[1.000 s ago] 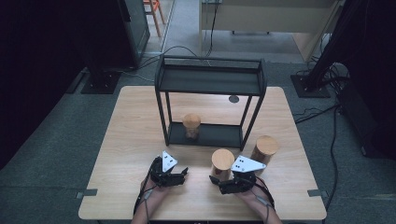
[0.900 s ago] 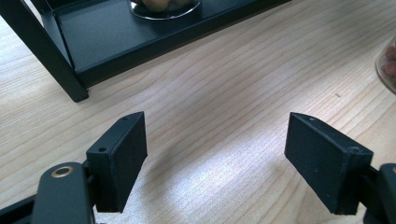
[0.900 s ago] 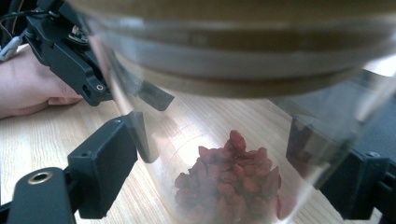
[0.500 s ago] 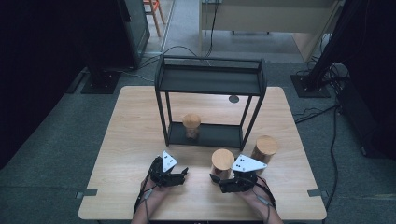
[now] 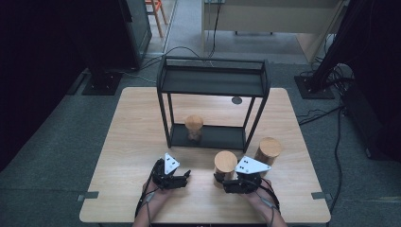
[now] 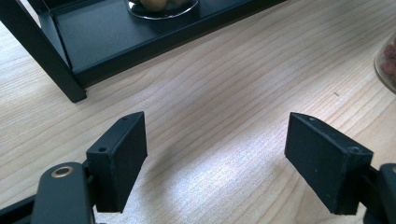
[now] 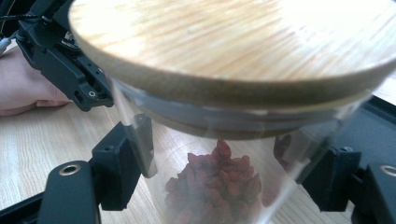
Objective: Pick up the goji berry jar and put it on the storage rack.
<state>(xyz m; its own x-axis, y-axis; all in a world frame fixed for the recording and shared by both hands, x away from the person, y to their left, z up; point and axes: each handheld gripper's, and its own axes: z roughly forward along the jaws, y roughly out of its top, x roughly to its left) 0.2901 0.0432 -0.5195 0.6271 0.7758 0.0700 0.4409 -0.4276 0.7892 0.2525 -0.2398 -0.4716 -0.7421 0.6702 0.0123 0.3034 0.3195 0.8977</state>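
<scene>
A glass jar with a wooden lid (image 5: pixel 225 165) stands on the table near the front. In the right gripper view this jar (image 7: pixel 219 140) holds dark red dried fruit and sits between the wide-apart jaws of my right gripper (image 7: pixel 229 182). I cannot tell whether the pads touch the glass. From the high view, the right gripper (image 5: pixel 221 179) is low on the jar's near side. My left gripper (image 5: pixel 185 176) rests open on the table to the jar's left, and nothing lies between its jaws (image 6: pixel 215 158). A second jar (image 5: pixel 268 150) stands further right. A third jar (image 5: pixel 194 126) sits on the rack's bottom shelf.
A black two-tier metal rack (image 5: pixel 213 80) stands mid-table, with its bottom tray (image 6: pixel 116 37) just ahead of the left gripper. A small dark disc (image 5: pixel 237 100) lies behind the rack. Bare wood (image 5: pixel 132 142) extends to the left, and cables and stands ring the table.
</scene>
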